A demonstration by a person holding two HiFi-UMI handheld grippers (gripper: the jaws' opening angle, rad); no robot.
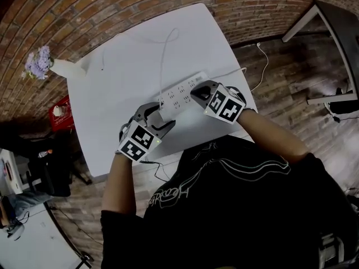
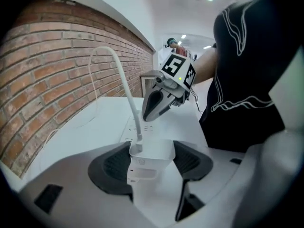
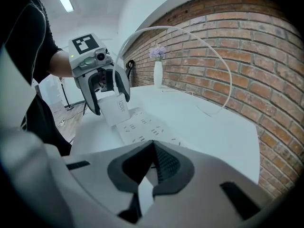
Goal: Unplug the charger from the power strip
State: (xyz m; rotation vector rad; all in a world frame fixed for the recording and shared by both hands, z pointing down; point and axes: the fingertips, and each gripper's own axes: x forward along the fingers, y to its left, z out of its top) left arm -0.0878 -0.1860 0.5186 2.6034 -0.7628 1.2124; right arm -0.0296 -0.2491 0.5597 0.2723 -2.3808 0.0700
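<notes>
1. White tabletop [image 1: 112,94] fills most of the head view, with a brick wall [image 1: 84,15] behind it. A white power strip [image 1: 182,91] lies near the person's edge of the tabletop.
2. In the same view the left gripper [image 1: 159,116] is at the strip's left end, shut on a white charger [image 1: 164,112]. The charger's thin white cable [image 1: 161,60] runs off across the tabletop. The right gripper [image 1: 197,91] points down at the strip further along. A vase of purple flowers [image 1: 42,60] stands at the far left corner.
3. The left gripper view shows both dark jaw pads pressed against the sides of the blocky charger. The cable rises from the charger's top and arches over towards the wall. Beyond it, the right gripper's tip rests on the strip's socket face.
4. The right gripper view shows that gripper's jaws drawn fully together with nothing between them, just above the strip's sockets. At the strip's far end the left gripper grips the charger, which leans at a tilt and is printed "120W". This view does not show whether the charger's prongs are out of the socket.
</notes>
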